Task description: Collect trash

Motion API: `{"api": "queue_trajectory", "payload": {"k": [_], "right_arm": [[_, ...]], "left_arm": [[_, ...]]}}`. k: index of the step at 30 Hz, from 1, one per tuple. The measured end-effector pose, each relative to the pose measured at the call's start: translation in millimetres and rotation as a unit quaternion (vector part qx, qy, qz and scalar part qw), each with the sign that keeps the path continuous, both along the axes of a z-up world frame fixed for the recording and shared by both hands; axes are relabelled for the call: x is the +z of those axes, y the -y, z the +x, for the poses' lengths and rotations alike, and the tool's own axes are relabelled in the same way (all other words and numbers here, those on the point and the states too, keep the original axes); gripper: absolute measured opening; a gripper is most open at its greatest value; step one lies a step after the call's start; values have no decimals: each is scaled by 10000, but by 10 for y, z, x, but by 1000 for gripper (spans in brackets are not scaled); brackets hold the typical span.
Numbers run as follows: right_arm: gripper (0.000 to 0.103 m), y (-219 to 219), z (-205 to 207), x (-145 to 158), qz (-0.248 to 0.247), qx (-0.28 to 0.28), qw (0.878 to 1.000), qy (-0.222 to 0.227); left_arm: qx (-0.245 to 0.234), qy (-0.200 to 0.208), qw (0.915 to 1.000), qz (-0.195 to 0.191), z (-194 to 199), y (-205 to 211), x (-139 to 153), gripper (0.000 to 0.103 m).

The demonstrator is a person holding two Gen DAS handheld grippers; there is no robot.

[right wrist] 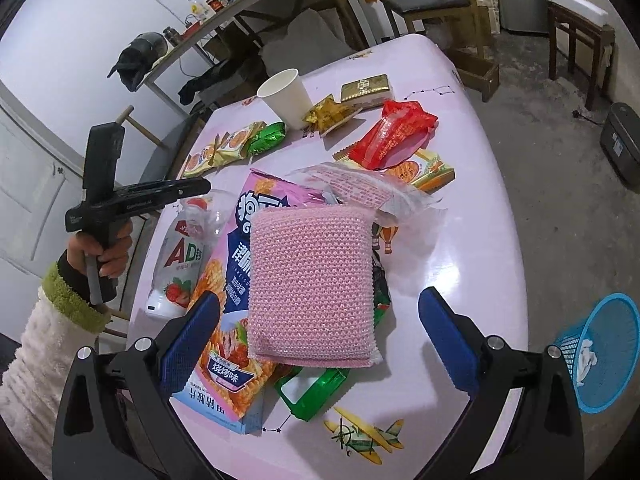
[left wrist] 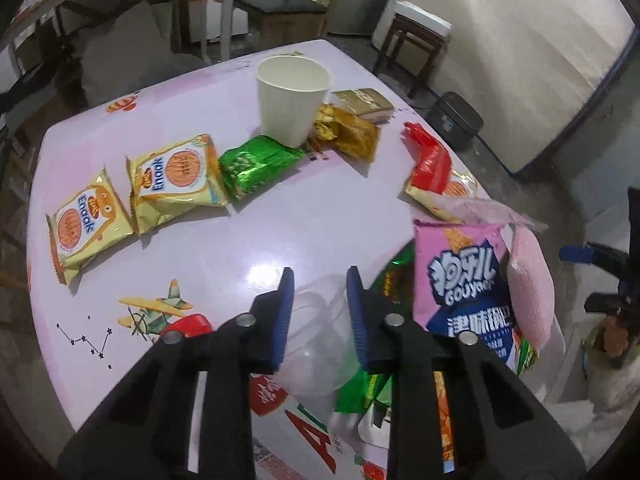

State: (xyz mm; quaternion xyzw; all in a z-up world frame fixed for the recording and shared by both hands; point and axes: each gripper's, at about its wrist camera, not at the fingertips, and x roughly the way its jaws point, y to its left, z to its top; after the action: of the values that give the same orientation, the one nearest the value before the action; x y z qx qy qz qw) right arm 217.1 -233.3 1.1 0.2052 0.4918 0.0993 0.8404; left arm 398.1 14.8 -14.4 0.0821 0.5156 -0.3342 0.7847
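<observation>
While the left gripper point(left wrist: 320, 280) points down at the pink worktop point(left wrist: 240, 232), its jaws stand narrowly apart around a clear plastic bottle point(left wrist: 316, 320); whether the pads press on it I cannot tell. Right of them stands a pink snack bag point(left wrist: 460, 276). From the right wrist, the right gripper point(right wrist: 320, 308) has its jaws released wide, a pink knitted scouring pad point(right wrist: 312, 280) lying between them, untouched.

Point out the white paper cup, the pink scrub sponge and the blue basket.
white paper cup point(left wrist: 285, 110), left wrist view, on its side wall.
pink scrub sponge point(right wrist: 314, 284), right wrist view, middle of its knitted face.
blue basket point(right wrist: 610, 354), right wrist view, on its mesh wall.
</observation>
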Motion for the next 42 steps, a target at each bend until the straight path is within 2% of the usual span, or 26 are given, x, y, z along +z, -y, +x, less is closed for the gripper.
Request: {"api": "queue_trajectory", "payload": {"k": [3,9,16,25,29,32,39,42], "right_arm": [[97,-13,9,-6,-2,11,10000,-9],[97,-66,24,26,11,51,10000,7],[97,-158,61,23,-121,62,9999,-11],[97,-348,172,-89,-686,156,9975,-105],[97,-376,206,-148,-824,135,9964,-177],[97,-392,209,-169,-951,131,9952,-181],[96,-443,187,-155,-1282,178,9916,-89],[91,-428,173,-149,-1290,161,9915,-75]], "left_arm": [[-130,89,9998,87,-76,61,33,10],[-295,365,9985,296,-227,158,102,2],[-107,511,9986,71,-292,117,242,1],[262,585,9976,-247,-390,74,438,0],[368,649,9969,-250,-444,72,507,0],[620,582,9962,-179,-451,38,556,0],[908,642,9929,-415,-542,-54,773,0],[973,659,9919,-486,-585,-74,848,0]]}}
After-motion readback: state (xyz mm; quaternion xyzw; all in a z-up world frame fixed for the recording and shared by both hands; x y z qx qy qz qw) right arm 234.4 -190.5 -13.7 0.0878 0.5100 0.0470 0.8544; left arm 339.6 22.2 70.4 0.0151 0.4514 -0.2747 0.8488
